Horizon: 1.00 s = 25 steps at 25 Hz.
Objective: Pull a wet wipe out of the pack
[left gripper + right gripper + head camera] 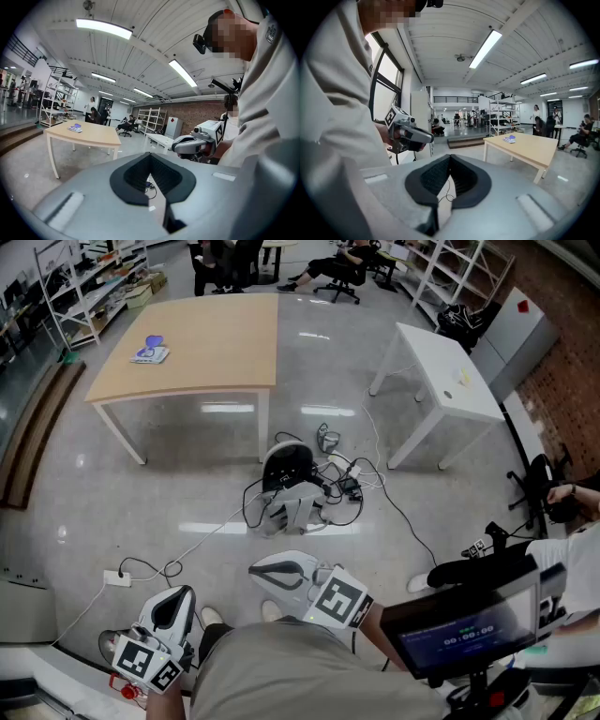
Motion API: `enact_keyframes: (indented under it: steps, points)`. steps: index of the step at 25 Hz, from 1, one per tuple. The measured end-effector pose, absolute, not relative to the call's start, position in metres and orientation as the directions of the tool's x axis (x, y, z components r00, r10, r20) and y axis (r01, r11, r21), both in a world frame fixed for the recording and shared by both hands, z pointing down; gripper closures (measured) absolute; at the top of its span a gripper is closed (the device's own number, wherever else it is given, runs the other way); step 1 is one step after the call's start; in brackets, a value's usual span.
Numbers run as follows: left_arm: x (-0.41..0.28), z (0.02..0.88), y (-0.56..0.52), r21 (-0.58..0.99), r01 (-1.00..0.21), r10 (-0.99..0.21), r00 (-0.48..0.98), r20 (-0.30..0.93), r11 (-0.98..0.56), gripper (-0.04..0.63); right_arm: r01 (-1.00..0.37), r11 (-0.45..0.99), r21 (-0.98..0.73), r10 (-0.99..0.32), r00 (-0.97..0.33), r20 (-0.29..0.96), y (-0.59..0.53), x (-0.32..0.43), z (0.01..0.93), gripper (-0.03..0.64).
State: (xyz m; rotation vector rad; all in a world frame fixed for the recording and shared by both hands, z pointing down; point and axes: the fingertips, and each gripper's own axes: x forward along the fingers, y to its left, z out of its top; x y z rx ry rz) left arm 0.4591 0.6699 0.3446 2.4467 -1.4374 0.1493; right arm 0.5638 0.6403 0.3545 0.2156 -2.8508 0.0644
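The wet wipe pack point(150, 351) is a small blue and white packet lying on the far left part of a light wooden table point(216, 352). It also shows far off in the left gripper view as the pack point(75, 128) and in the right gripper view as the pack point(509, 138). Both grippers are held close to the person's body, several steps from that table. My left gripper point(176, 598) is shut with nothing in it, and so is my right gripper point(261, 570). Each camera sees the other one: the right gripper point(197, 143) and the left gripper point(410, 133).
A heap of cables and grey gear point(295, 493) lies on the floor between me and the wooden table. A white table point(441, 371) stands at the right, a power strip point(117, 578) at the left. A dark screen point(469, 624) sits close at my right. Shelves point(84, 277) line the back left.
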Motion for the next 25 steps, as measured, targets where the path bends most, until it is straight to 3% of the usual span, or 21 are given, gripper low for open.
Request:
enact_keyframes:
  steps: [17,25]
  points:
    - [0.456,0.351,0.637,0.179,-0.876,-0.834,0.481,0.270,-0.447,0.592,-0.131,0.991,-0.027,-0.117,-0.947,0.300,0.608,0.555,0.357,0.615]
    - [0.410,0.353,0.615,0.190,-0.893,-0.849,0.448,0.282,-0.408,0.592,-0.087,0.994,-0.059,-0.064,-0.947,0.315,0.587,0.510,0.365,0.615]
